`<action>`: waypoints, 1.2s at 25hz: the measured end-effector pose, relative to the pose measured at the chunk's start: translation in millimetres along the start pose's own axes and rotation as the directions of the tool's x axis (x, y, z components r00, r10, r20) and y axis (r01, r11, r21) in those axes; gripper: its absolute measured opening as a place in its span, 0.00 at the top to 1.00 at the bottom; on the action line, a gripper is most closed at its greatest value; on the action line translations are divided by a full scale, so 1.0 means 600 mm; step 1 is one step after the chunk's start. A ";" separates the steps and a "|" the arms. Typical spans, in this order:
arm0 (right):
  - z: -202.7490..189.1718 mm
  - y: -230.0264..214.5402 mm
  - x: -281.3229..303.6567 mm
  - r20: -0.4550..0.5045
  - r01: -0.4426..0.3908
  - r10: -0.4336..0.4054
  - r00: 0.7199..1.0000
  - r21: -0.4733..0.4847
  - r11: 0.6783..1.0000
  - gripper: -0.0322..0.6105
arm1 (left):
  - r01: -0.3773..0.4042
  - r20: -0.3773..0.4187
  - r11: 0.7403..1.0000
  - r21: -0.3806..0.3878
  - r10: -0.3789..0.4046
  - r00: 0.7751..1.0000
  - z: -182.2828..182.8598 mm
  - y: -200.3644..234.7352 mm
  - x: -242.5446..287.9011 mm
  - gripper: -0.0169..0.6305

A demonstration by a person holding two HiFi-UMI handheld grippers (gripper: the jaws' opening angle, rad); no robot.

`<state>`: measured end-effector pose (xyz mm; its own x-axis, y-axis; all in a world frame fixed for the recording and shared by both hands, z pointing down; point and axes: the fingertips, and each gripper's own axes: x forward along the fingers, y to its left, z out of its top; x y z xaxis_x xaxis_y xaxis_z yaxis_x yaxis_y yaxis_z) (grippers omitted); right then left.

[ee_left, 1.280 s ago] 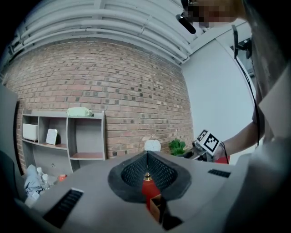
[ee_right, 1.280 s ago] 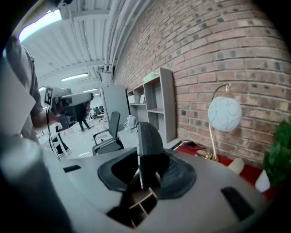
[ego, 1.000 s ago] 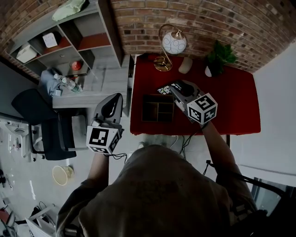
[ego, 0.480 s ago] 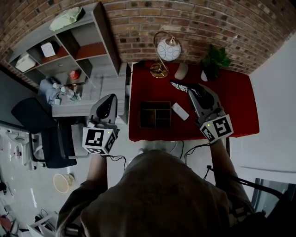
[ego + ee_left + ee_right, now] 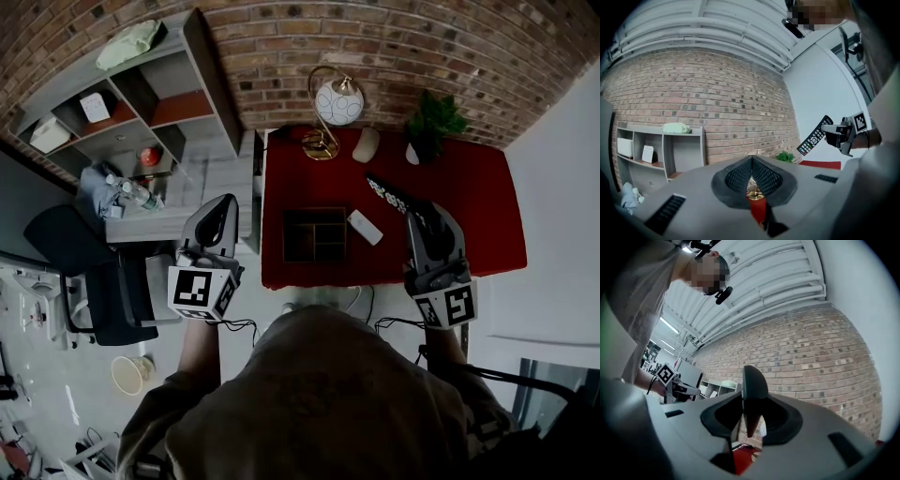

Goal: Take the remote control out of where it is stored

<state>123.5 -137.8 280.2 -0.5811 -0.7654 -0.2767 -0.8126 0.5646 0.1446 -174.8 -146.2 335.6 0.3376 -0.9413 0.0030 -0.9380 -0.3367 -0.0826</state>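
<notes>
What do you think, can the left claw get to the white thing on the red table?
Probably yes. The white thing lies bare on the red table; only the low wooden box sits between it and the left claw, which is shut and empty.

We hold our left gripper point(image 5: 219, 208) level, jaws together and empty; our right gripper point(image 5: 419, 223), tilted slightly upward, is clamped on the remote control point(image 5: 385, 194)
</notes>
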 end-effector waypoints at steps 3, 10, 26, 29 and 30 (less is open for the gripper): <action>0.005 0.009 -0.015 0.011 0.000 -0.001 1.000 0.018 1.000 0.76 | 0.003 0.000 1.000 -0.002 -0.003 1.000 0.000 -0.002 0.003 0.96; -0.012 0.003 -0.025 -0.014 0.010 -0.009 1.000 0.033 0.999 0.76 | -0.015 0.009 1.000 -0.025 0.015 1.000 0.004 -0.002 0.003 0.96; -0.034 -0.002 -0.022 -0.047 0.006 -0.003 0.999 0.069 0.998 0.76 | 0.005 0.017 1.000 -0.022 -0.005 1.000 0.009 -0.016 0.014 0.96; -0.042 -0.008 -0.022 -0.060 0.011 -0.007 0.998 0.071 0.997 0.76 | 0.011 0.020 0.999 -0.033 -0.010 1.000 0.006 -0.019 0.016 0.96; -0.045 -0.011 -0.022 -0.064 0.014 -0.009 0.998 0.074 0.997 0.76 | 0.009 0.013 0.999 -0.034 -0.008 1.000 0.005 -0.019 0.017 0.96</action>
<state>135.5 -139.9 308.4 -0.5754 -0.7887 -0.2163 -0.8149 0.5753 0.0701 -160.3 -152.0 333.8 0.3463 -0.9381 -0.0096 -0.9372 -0.3454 -0.0484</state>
